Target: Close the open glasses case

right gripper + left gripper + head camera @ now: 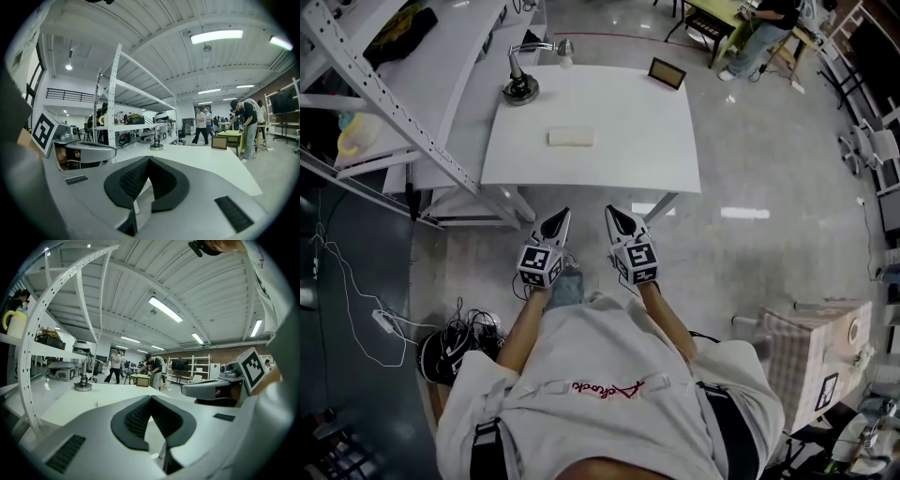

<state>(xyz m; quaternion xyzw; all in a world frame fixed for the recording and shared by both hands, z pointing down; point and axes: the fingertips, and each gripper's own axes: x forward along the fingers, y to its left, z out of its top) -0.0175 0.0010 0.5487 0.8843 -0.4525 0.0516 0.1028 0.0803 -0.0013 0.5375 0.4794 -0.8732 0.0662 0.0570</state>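
White table (628,131) carries the glasses case (571,138), a pale oblong lying flat on its left half, in front of the desk lamp (521,86). It shows too small to tell whether its lid is up or down. The left gripper (560,217) and right gripper (612,214) hang side by side short of the table's near edge, well apart from the case. Both point forward and nearly level, marker cubes on top. Each has its fingers pressed together with nothing between them. This would fit hands heading for an open case or drawing off from a shut one. Should the lid be up, I judge joined fingers a good blunt pusher, with the other gripper steadying the base against sliding on the smooth top.
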